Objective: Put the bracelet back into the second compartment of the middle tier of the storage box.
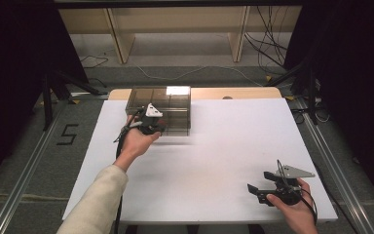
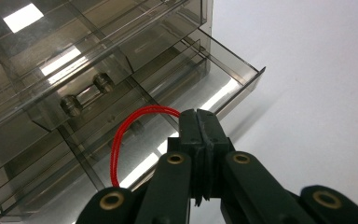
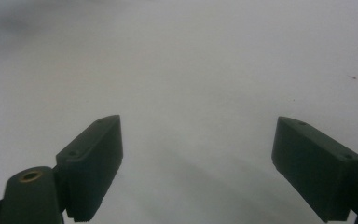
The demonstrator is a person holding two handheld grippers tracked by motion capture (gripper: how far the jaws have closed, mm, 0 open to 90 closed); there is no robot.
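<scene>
One red rubber band, one drawer cabinet, two tongs.
We see left tongs (image 2: 199,122) pinching the red rubber band (image 2: 121,140) beside the clear drawer cabinet (image 1: 160,100); right tongs (image 1: 261,184) gape, empty.

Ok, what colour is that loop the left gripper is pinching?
Red. The loop shows best in the left gripper view, clamped in the left gripper over the open drawer.

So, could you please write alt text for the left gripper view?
The left gripper, jaws shut, pinches a red rubber band above the open drawer of a smoky clear plastic drawer box on a white table.
</scene>
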